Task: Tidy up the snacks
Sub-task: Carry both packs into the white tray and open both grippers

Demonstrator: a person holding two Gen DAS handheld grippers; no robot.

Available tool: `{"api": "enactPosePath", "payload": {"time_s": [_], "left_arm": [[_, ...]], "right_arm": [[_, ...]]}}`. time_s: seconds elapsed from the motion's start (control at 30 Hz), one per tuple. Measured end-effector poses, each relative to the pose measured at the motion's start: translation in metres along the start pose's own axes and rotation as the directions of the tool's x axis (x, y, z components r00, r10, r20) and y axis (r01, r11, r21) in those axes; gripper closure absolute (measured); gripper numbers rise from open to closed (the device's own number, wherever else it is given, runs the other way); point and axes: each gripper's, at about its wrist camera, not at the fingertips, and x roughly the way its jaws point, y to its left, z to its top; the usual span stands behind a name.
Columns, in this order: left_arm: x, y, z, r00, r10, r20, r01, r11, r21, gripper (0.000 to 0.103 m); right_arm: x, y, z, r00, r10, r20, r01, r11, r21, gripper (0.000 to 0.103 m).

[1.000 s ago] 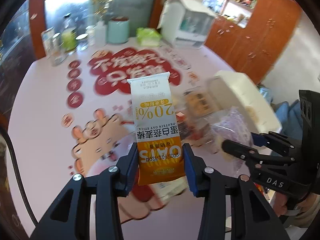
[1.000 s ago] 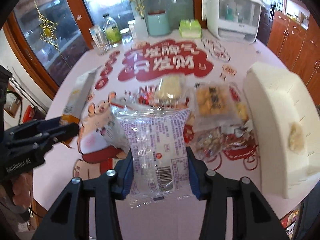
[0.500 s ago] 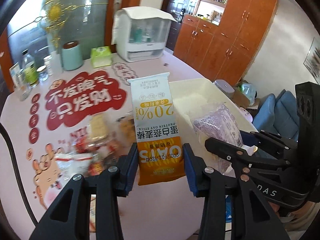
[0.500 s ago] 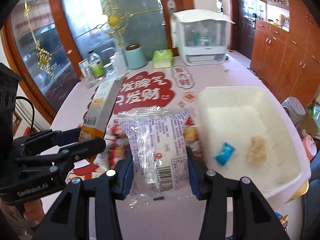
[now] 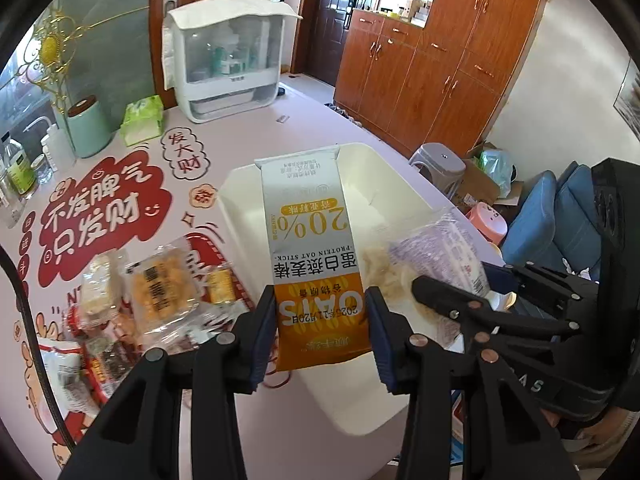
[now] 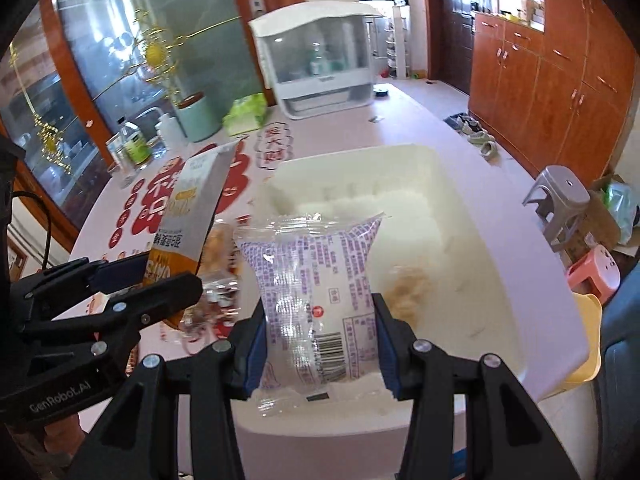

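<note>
Above the white bin point(image 6: 532, 280), left tongs point(image 5: 320, 320) clamping oat stick packet point(image 5: 308, 232), right tongs point(image 6: 320, 336) gripping clear snack bag point(image 6: 316, 276), both angled downward

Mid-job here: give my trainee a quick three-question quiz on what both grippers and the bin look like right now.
1. True or false: the left gripper is shut on the oat stick packet.
2. What does the right gripper hold? A) tissue pack B) clear purple-printed snack bag C) bottle
3. Fill in: a pale crumbly snack already lies in the white ____.

Key: 1 true; 2 B; 3 bin.
</note>
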Motion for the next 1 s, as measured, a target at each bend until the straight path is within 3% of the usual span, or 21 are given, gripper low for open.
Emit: {"api": "enactPosePath", "payload": {"time_s": [0.3,0.57,1.0], "left_arm": [[0.026,-0.030,0.011,0.999,0.032,-0.021,-0.032,0.999,0.003,0.061],[0.046,-0.029,0.022,0.995,0.073,-0.061,-0.074,0.997,-0.019,0.061],[0.056,-0.025,0.027,0.986,0.147,-0.077,-0.149,0.989,-0.022,0.061]], "right_arm": [[0.008,-0.060,0.002,1.000,-0.018,-0.023,0.020,0.997,0.077,0.056],[0.017,-0.061,0.004,0.999,0.014,-0.042,-0.011,0.998,0.068,0.055],[0.029,-0.051,0.006,0.997,-0.001,-0.075,0.003,1.000,0.023,0.054]]}}
